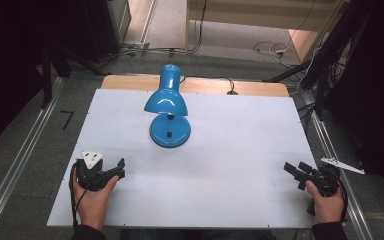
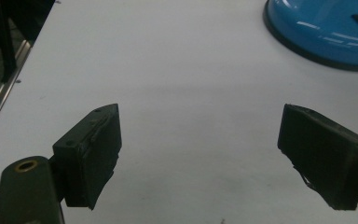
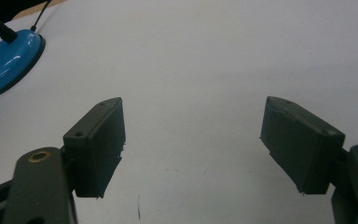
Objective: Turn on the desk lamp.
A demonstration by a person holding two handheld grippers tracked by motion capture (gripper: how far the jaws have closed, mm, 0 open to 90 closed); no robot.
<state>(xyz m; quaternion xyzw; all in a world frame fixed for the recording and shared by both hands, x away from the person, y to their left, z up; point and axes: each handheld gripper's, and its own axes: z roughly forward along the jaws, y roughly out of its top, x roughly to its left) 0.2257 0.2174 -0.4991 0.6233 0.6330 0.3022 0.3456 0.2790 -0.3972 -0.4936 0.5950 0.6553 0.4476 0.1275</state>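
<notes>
A blue desk lamp (image 1: pixel 168 107) stands on the white table top (image 1: pixel 230 145), its shade bent over its round base (image 1: pixel 170 131). My left gripper (image 1: pixel 116 169) rests near the front left, held by a hand, its jaws wide apart with bare table between them. That lamp base (image 2: pixel 326 28) appears at the top right in the left gripper view, beyond my left gripper (image 2: pixel 200 158). My right gripper (image 1: pixel 296 171) sits at the front right edge, open and empty. In the right gripper view the base (image 3: pixel 9 58) lies far to the left of my right gripper (image 3: pixel 191 149).
The lamp's black cord (image 1: pixel 220 80) runs off the back edge of the table. Metal rails (image 1: pixel 20 165) flank the table on both sides. Cables (image 1: pixel 275 50) lie on the floor behind. A wide stretch of white surface separates the two grippers.
</notes>
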